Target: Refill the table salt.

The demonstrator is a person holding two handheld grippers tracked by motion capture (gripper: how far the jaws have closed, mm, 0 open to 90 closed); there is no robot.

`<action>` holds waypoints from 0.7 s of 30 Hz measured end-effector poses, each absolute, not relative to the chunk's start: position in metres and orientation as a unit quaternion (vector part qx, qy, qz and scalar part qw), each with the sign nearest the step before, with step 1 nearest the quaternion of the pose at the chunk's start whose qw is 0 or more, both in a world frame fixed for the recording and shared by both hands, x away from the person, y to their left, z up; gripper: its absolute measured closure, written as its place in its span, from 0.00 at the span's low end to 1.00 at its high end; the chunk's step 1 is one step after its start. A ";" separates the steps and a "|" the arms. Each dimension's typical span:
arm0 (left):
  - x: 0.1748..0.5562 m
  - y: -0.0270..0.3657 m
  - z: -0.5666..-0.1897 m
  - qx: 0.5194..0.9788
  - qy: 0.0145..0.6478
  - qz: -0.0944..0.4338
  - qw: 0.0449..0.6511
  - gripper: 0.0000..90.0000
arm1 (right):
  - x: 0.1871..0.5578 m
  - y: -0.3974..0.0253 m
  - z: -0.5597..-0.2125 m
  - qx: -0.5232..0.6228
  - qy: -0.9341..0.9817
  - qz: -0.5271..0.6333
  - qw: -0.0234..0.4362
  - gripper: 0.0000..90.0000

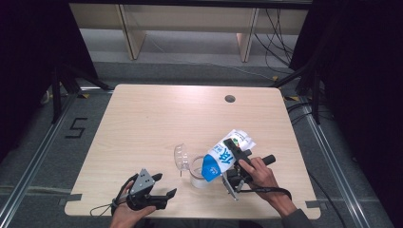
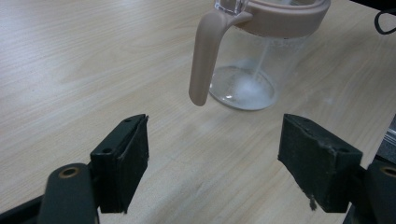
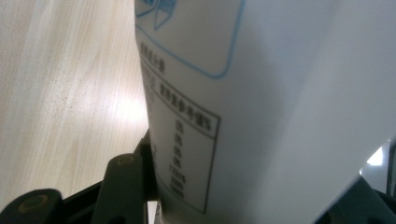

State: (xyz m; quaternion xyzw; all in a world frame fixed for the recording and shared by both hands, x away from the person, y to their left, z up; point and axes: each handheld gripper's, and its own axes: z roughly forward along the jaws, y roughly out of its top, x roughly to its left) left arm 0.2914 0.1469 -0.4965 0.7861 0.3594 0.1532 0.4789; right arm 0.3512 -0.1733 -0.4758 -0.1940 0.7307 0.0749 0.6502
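Near the table's (image 1: 142, 123) front edge, at about 5 o'clock from its centre, I hold the carton (image 1: 227, 154) tipped over the jug (image 1: 197, 173), its lower end at the jug's rim. My right gripper (image 1: 236, 159) pinches the carton across its body. The jug shows a thin white residue at its bottom, so I judge pouring barely begun or nearly done; I cannot tell which. My left gripper (image 2: 212, 158) stands spread and empty, the jug at its 12 o'clock, near but apart.
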 end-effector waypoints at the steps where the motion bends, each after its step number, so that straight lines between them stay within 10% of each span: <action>1: 0.291 0.147 -0.496 0.786 0.359 0.153 0.479 0.27 | 0.351 -0.173 -0.476 -0.193 0.731 0.075 0.650 0.56; 21: 0.291 0.147 -0.496 0.786 0.361 0.153 0.478 0.27 | 0.351 -0.174 -0.477 -0.199 0.727 0.077 0.653 0.56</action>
